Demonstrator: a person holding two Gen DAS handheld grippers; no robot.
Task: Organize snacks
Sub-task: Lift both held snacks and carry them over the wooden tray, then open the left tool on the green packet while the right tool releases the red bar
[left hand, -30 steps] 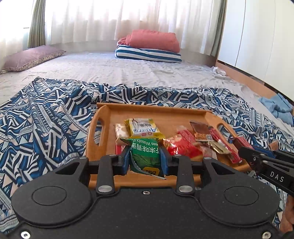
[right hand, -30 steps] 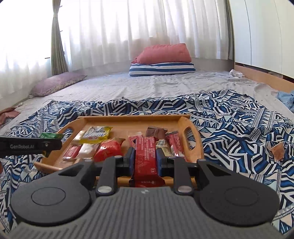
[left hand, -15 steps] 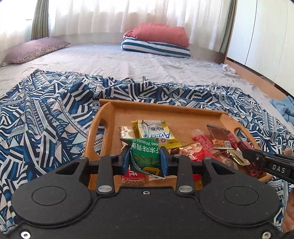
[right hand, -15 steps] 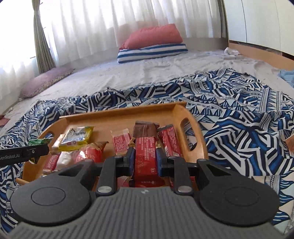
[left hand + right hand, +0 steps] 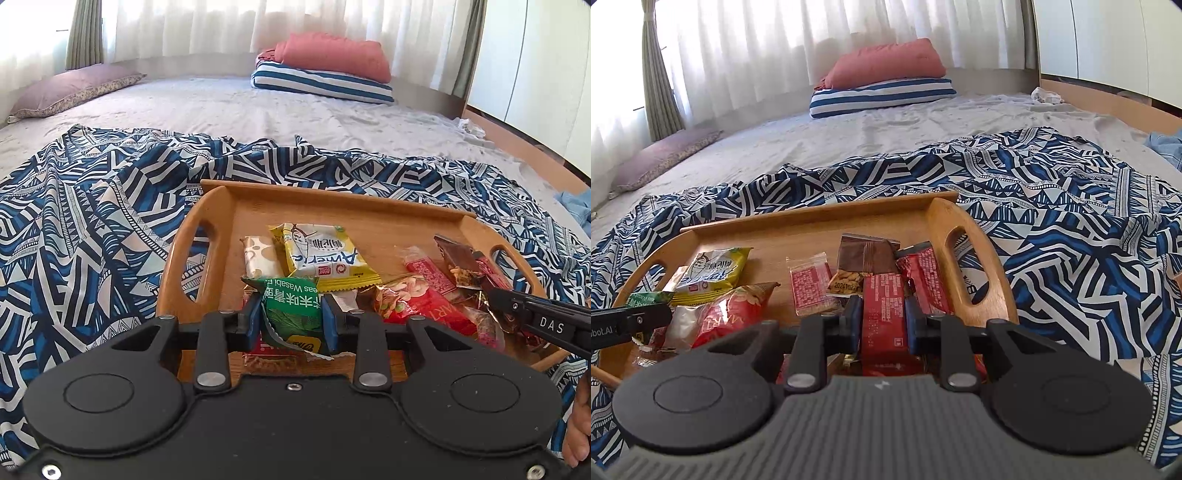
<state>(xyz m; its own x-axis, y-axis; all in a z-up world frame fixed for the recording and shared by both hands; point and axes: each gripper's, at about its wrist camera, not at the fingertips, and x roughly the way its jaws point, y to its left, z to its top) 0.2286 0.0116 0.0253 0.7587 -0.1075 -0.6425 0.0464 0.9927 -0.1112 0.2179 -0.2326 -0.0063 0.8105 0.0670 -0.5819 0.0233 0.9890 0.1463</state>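
Wooden tray (image 5: 369, 218) sits just ahead: left gripper (image 5: 291, 319) is clamped on the green wasabi pack (image 5: 291, 306), right gripper (image 5: 881, 321) on the red bar (image 5: 882, 317), so lower each onto bare tray floor before releasing, clear of the piled snacks.

Left gripper (image 5: 291, 317) body: matte black, smooth; two round raised discs, lower left and lower right of frame.
Left fingers (image 5: 253, 321): blue pads on black link arms; silver rivets.
Right gripper (image 5: 882, 325) body: grey, ribbed; black discs.
Right fingers (image 5: 854, 325): dark blue pads.
Markings: white "DAS" on the right gripper's side; "bot.AI" on the left's.
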